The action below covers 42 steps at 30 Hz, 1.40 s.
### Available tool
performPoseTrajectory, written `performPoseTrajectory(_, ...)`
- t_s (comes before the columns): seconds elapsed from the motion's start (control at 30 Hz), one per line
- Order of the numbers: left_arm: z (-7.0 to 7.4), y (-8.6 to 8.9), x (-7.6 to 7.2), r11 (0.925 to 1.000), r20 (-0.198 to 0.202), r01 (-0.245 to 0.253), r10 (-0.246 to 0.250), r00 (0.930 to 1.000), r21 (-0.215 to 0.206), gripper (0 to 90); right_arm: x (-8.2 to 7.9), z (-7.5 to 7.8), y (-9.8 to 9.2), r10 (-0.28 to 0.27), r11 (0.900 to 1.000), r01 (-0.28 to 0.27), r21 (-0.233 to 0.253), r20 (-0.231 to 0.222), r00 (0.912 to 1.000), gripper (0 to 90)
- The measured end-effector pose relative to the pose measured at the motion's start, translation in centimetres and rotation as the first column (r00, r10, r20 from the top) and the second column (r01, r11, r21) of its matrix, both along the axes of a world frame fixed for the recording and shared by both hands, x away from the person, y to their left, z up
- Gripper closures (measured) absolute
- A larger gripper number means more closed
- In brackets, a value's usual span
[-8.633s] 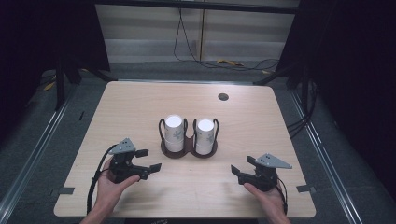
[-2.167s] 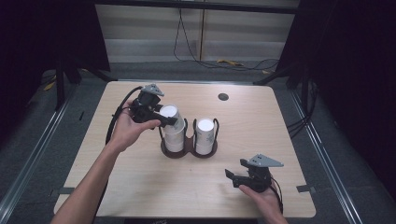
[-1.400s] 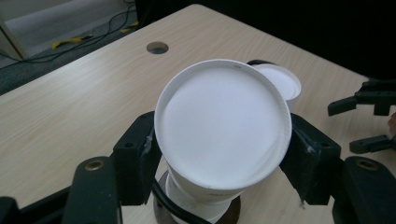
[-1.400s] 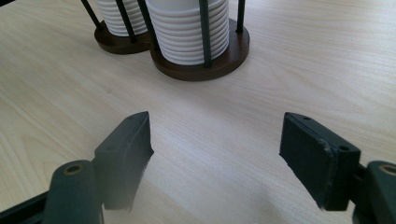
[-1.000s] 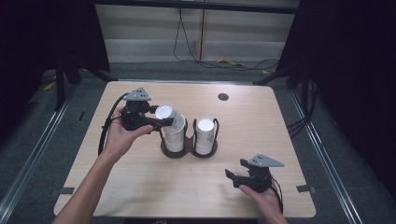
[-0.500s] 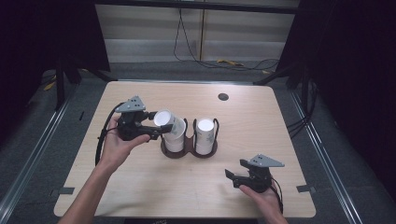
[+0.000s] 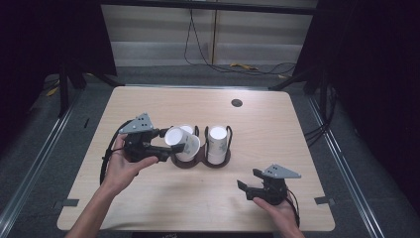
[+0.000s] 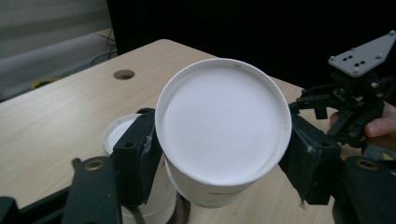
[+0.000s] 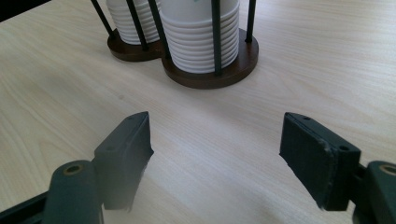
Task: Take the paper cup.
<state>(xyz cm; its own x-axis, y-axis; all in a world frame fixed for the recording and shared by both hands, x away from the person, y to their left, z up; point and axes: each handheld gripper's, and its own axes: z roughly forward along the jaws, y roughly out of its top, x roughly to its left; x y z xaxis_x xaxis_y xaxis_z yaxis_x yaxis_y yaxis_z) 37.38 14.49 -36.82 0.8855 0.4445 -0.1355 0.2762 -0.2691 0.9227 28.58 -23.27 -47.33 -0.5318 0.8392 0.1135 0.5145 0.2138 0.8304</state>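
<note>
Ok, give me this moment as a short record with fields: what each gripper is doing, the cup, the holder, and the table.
left gripper: shut on a white paper cup, jaws pressing its sides near the base
paper cup: tilted on its side, flat bottom facing the left gripper's camera, at the left stack
cup holder: dark twin-ring base with black rods, two stacks of white cups standing in it
right stack: upright, untouched
right gripper: open, jaws wide apart, hovering low over bare wood near the holder
table: light wood, round hole near the far edge
</note>
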Motion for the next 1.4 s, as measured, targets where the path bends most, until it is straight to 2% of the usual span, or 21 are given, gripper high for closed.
performPoseTrajectory(0.13, -0.5, -0.4, -0.4, 0.9999, 0.0, 0.011, -0.011, 0.9999, 0.009, 34.7, -0.1, 0.3, 0.3, 0.019, 1.0, -0.019, 0.016, 0.002, 0.9998, 24.7)
performPoseTrajectory(0.37, -1.9, -0.6, -0.8, 0.9987, -0.021, 0.022, -0.021, 0.9996, 0.046, 34.7, -0.1, 1.4, 1.3, 0.098, 0.994, -0.099, 0.045, 0.023, 0.9949, 21.0)
performPoseTrajectory(0.43, -2.5, -1.0, -0.8, 0.9981, -0.038, 0.041, -0.039, 0.9985, 0.046, 34.7, 0.0, 1.9, 1.8, 0.122, 0.991, -0.123, 0.055, 0.028, 0.9921, 20.1)
performPoseTrajectory(0.5, -3.0, -1.4, -0.9, 0.9959, -0.039, 0.054, -0.052, 0.9979, 0.072, 34.7, 0.2, 2.1, 2.2, 0.139, 0.989, -0.141, 0.046, 0.037, 0.9896, 20.1)
performPoseTrajectory(0.6, -3.6, -1.9, -0.9, 0.9933, -0.046, 0.08, -0.076, 0.996, 0.083, 34.7, 0.6, 2.3, 2.6, 0.16, 0.985, -0.161, 0.055, 0.035, 0.9866, 19.0)
performPoseTrajectory(0.83, -4.9, -2.7, -1.2, 0.9872, -0.066, 0.133, -0.127, 0.9897, 0.088, 34.5, 0.9, 2.0, 3.2, 0.195, 0.977, -0.199, 0.077, 0.048, 0.9796, 16.4)
performPoseTrajectory(1.0, -6.0, -2.8, -1.3, 0.9864, -0.088, 0.136, -0.128, 0.9878, 0.092, 34.6, 0.7, 1.7, 3.3, 0.223, 0.969, -0.228, 0.096, 0.058, 0.9731, 15.9)
performPoseTrajectory(1.13, -7.0, -2.8, -1.7, 0.9851, -0.109, 0.141, -0.13, 0.9855, 0.099, 34.7, 0.5, 1.4, 3.6, 0.238, 0.966, -0.242, 0.089, 0.055, 0.9697, 16.4)
performPoseTrajectory(1.2, -7.2, -2.7, -1.7, 0.9843, -0.111, 0.145, -0.133, 0.9848, 0.101, 34.6, 0.4, 1.2, 3.8, 0.247, 0.965, -0.251, 0.082, 0.057, 0.9674, 16.4)
performPoseTrajectory(1.3, -7.2, -2.7, -1.8, 0.9852, -0.117, 0.152, -0.143, 0.9828, 0.078, 34.7, 0.4, 1.0, 4.2, 0.262, 0.961, -0.266, 0.08, 0.058, 0.9634, 16.7)
performPoseTrajectory(1.4, -7.2, -2.9, -2.1, 0.9835, -0.115, 0.163, -0.153, 0.9815, 0.079, 34.6, 0.3, 1.0, 4.4, 0.284, 0.953, -0.289, 0.094, 0.066, 0.9566, 17.6)
